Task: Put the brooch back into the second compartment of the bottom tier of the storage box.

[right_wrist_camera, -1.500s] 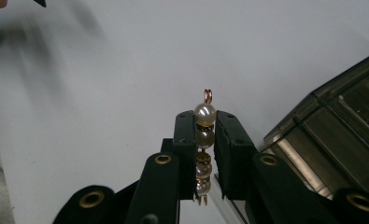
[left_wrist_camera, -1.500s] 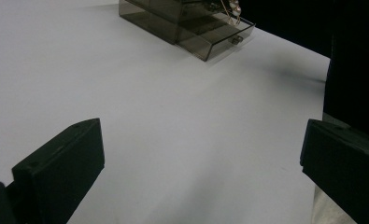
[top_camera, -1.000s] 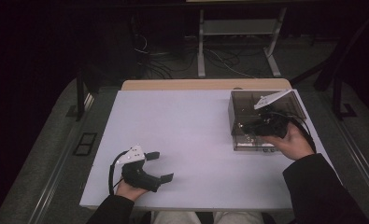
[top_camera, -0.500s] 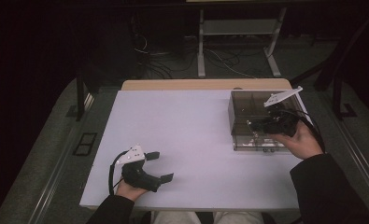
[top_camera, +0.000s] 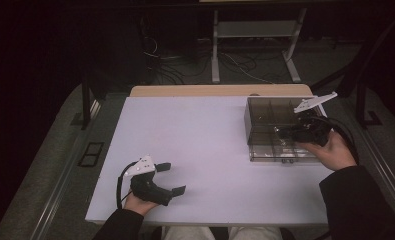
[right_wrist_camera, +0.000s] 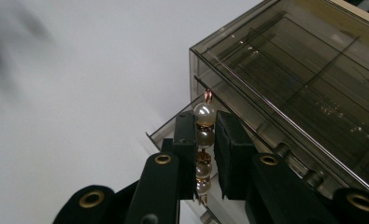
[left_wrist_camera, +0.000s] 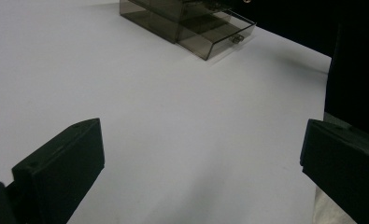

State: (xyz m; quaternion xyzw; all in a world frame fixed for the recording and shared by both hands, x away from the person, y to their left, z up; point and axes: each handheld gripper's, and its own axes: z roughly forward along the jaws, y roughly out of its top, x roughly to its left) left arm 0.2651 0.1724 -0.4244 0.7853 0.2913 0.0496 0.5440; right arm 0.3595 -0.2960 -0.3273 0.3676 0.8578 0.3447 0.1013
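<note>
Right now the right gripper (right_wrist_camera: pixel 204 154) has its fingers (right_wrist_camera: pixel 231 154) closed on a short string of pearl beads (right_wrist_camera: pixel 204 135), which stands upright between the pads with a small gold-coloured loop at its top. In the right gripper view about 4 beads show, the top 1 rising above the fingertips. The beads are held just above the open drawer (right_wrist_camera: pixel 173 133) of a smoky transparent box (right_wrist_camera: pixel 303 79), at the drawer's left corner in that view. Whether the lowest bead touches the drawer I cannot tell.

From the high view the right gripper (top_camera: pixel 305 131) hangs over the near part of the box (top_camera: pixel 265 117), which sits at the far right of the white tabletop (top_camera: pixel 205 145), its drawer (top_camera: pixel 280 152) pulled out toward the near edge. The box top shows several compartments.

Meanwhile the left gripper (top_camera: pixel 171 177) rests at the near left of the tabletop, well apart from the box. Its fingers (left_wrist_camera: pixel 65 172) stand wide open with nothing between them, pointing toward the right.
</note>
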